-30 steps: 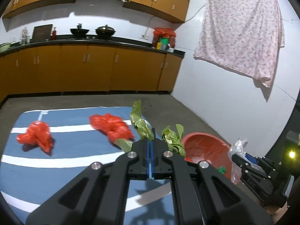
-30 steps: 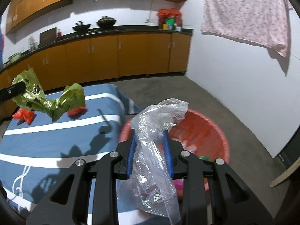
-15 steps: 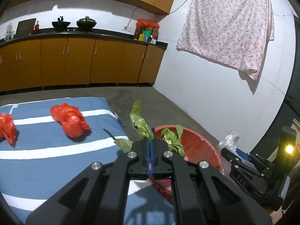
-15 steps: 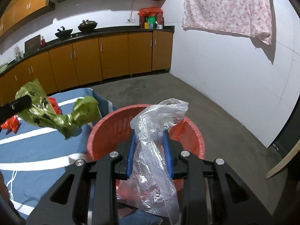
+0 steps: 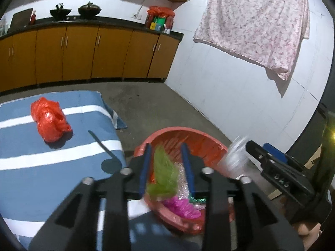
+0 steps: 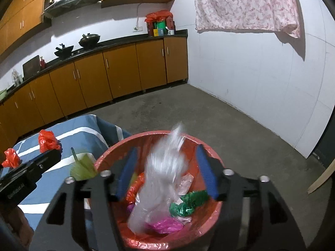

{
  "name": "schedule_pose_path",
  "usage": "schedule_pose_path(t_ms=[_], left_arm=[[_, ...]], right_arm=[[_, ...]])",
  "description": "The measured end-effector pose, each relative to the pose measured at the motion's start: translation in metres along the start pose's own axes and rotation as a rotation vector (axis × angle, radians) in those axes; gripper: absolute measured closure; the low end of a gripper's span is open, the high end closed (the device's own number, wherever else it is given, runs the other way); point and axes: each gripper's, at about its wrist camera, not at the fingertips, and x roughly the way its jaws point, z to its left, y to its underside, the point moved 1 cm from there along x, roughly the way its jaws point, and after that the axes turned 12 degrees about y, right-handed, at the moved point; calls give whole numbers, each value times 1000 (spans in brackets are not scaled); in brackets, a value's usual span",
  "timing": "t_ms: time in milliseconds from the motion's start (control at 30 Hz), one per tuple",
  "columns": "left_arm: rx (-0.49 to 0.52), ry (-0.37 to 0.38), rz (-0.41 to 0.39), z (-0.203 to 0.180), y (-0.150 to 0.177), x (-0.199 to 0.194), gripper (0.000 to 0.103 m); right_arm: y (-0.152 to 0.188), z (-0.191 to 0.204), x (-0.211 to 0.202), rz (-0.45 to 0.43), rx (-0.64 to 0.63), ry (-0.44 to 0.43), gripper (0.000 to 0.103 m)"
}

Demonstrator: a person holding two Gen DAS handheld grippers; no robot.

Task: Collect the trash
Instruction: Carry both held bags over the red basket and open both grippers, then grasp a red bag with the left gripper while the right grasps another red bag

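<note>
Both grippers are dropping trash: the left gripper [image 5: 166, 168] and right gripper [image 6: 167, 172], jaws just opening, are releasing a green bag [image 5: 165, 172] and a clear plastic bag [image 6: 163, 177] over the red basin [image 6: 211, 155]. Next, they are likely heading for the red bags [image 5: 49, 122] lying on the blue striped worktop [image 5: 62, 167].

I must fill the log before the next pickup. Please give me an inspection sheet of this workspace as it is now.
Surface: blue striped cloth over a raised surface, beside concrete floor.
Job's things: red basin holding bags; green bag and clear bag blurred, apparently dropping; two red bags on the cloth.
Clutter: nothing seen.
Grippers: left gripper and right gripper have just been opening; fingers clear of the bags.
Cables: one on the wall.
Surroundings: cabinets, pots, hanging sheet.
</note>
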Motion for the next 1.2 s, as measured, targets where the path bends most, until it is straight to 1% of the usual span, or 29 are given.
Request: schedule_pose_path(t_ms=[67, 100, 133, 167, 233, 333, 400, 467, 533, 667, 767, 900, 1067, 1200], left_arm=[[-11, -13, 4, 8, 2, -3, 62], [-12, -18, 6, 11, 2, -4, 58], [-11, -30, 4, 15, 3, -8, 53], [-6, -50, -1, 19, 3, -12, 50], [2, -83, -11, 26, 4, -22, 38], [16, -149, -19, 39, 3, -38, 29], [33, -200, -28, 52, 4, -54, 24], [49, -243, -35, 62, 5, -66, 20], [61, -305, -44, 79, 7, -85, 16], [53, -410, -52, 114, 8, -118, 13], [28, -489, -53, 148, 12, -146, 12], [-20, -603, -61, 197, 13, -184, 12], [-124, -655, -102, 248, 8, -221, 12], [-211, -656, -142, 282, 5, -236, 9]], right_arm=[[4, 0, 1, 12, 6, -2, 36], [5, 0, 0, 17, 9, -2, 35], [8, 1, -1, 21, 10, -1, 33], [9, 2, -2, 22, 7, -2, 32], [9, 8, -5, 20, -13, -9, 31], [7, 21, -12, 14, -43, -40, 30], [5, 33, -17, 6, -62, -66, 28], [3, 50, -23, -3, -83, -100, 24], [3, 66, -28, -2, -105, -135, 23], [6, 108, -37, 2, -170, -216, 21], [9, 144, -42, 2, -233, -274, 21], [10, 190, -42, 14, -283, -350, 21], [12, 247, -23, 43, -343, -396, 21], [11, 283, -1, 66, -367, -400, 21]])
